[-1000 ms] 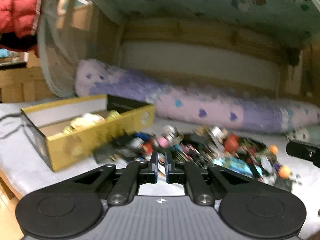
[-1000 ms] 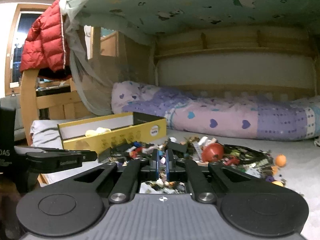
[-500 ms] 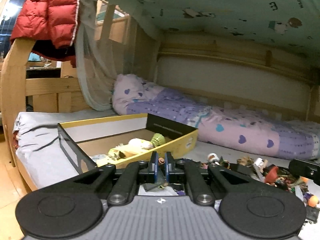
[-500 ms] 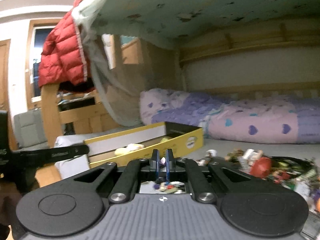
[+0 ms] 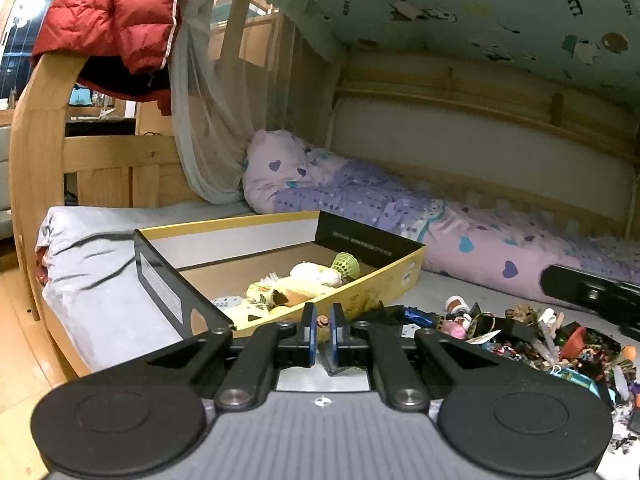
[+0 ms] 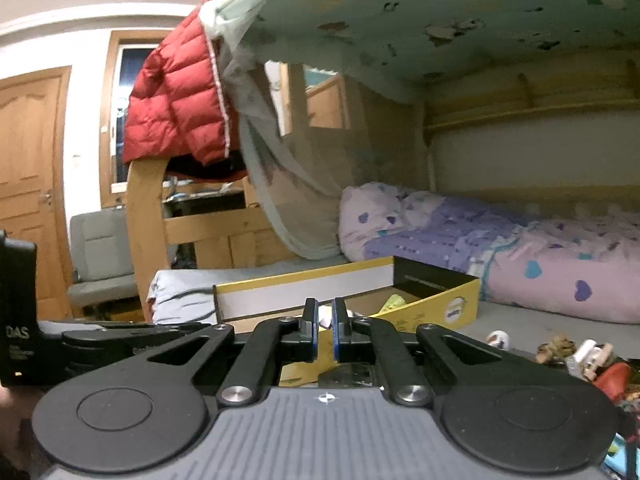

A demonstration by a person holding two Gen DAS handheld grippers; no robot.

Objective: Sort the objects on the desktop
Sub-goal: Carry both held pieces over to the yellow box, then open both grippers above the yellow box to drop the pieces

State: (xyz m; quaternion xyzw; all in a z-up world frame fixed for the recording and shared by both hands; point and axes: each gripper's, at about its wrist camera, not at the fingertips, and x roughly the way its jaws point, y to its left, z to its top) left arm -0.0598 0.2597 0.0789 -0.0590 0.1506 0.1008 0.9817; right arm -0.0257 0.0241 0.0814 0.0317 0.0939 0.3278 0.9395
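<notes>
A yellow and black cardboard box (image 5: pixel 224 229) (image 6: pixel 300 280) lies open on the grey mattress, with a yellow soft toy (image 5: pixel 296 284) and a green netted ball (image 5: pixel 345 263) inside. To its right spreads a heap of small toys (image 5: pixel 520 340) (image 6: pixel 584 356). My left gripper (image 5: pixel 322 326) hovers at the box's near wall, shut on a tiny brown piece (image 5: pixel 321 322). My right gripper (image 6: pixel 325 322) hangs in front of the box's near side, shut on a small white piece (image 6: pixel 325 317). The left gripper's body (image 6: pixel 100 344) shows in the right wrist view.
A rolled purple quilt with hearts (image 5: pixel 400 208) lies along the back of the bed. The wooden bed frame (image 5: pixel 32 152) stands at the left with a red padded jacket (image 5: pixel 112 12) hung over it. A grey chair (image 6: pixel 100 256) and a wooden door (image 6: pixel 28 184) are beyond.
Both grippers have swung left and slightly up, away from the toy heap and over to the box, each still shut on its small piece.
</notes>
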